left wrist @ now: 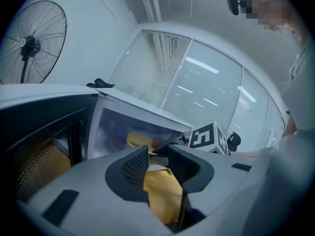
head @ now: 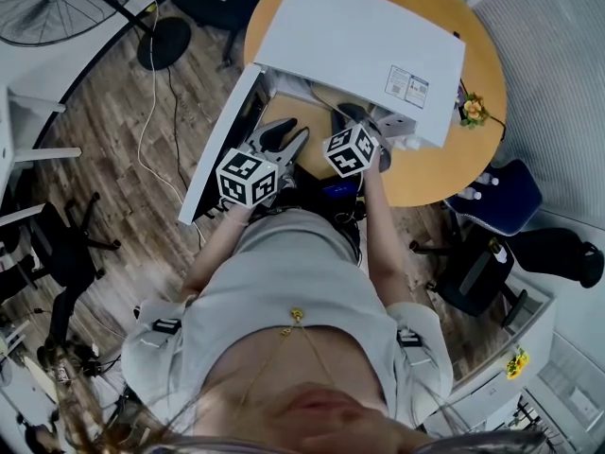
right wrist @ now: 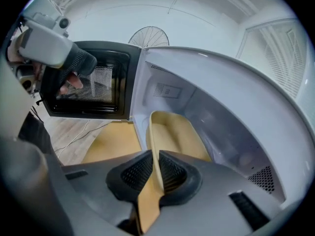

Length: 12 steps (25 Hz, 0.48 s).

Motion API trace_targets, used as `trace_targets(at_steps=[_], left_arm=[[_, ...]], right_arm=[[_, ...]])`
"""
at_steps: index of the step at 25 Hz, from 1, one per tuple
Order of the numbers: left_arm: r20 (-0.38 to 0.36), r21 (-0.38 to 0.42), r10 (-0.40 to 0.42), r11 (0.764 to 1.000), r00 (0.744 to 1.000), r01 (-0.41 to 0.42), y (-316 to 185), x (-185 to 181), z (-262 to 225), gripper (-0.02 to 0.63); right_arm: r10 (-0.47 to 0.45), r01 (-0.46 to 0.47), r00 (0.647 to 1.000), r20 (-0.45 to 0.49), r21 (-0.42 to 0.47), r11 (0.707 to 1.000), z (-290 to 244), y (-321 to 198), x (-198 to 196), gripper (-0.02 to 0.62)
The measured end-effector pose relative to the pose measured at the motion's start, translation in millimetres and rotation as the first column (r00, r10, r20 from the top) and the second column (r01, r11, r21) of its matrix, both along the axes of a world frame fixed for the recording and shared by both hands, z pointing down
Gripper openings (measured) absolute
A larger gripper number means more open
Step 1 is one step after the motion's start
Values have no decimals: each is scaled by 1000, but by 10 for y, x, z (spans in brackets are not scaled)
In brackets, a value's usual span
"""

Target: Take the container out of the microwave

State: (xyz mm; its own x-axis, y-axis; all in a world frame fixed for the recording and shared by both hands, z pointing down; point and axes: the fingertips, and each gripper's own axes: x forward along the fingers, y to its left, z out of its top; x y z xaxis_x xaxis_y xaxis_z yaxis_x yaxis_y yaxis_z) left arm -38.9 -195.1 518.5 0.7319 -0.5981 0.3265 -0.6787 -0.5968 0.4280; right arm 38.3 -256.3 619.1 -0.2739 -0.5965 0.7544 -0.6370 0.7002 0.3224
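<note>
Looking down in the head view, a white microwave (head: pixel 359 45) sits on a round wooden table (head: pixel 477 60), its door (head: pixel 219 145) swung open toward 8 o'clock. The left gripper (head: pixel 284 140) and the right gripper (head: pixel 373 130) both point into the cavity mouth, side by side near the picture's centre. In the left gripper view, the jaws stand apart on nothing. A yellow surface shows through the gap, and I cannot tell if it is table or dish. The yellow container (left wrist: pixel 137 140) lies inside the cavity at 12 o'clock from the jaws, and the right gripper's marker cube (left wrist: pixel 209 136) is at 2 o'clock. In the right gripper view, the jaws are pinched on the container's near rim. Its body reaches toward 1 o'clock on the cavity floor.
</note>
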Motion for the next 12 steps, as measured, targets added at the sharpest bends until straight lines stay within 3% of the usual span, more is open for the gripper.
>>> trace_targets(at_steps=[12], left_arm=[[-22, 19, 14, 1000, 1000, -14, 153, 17, 19, 126]], right_arm=[[-28, 28, 1000, -3, 40, 999, -163, 262, -36, 48]])
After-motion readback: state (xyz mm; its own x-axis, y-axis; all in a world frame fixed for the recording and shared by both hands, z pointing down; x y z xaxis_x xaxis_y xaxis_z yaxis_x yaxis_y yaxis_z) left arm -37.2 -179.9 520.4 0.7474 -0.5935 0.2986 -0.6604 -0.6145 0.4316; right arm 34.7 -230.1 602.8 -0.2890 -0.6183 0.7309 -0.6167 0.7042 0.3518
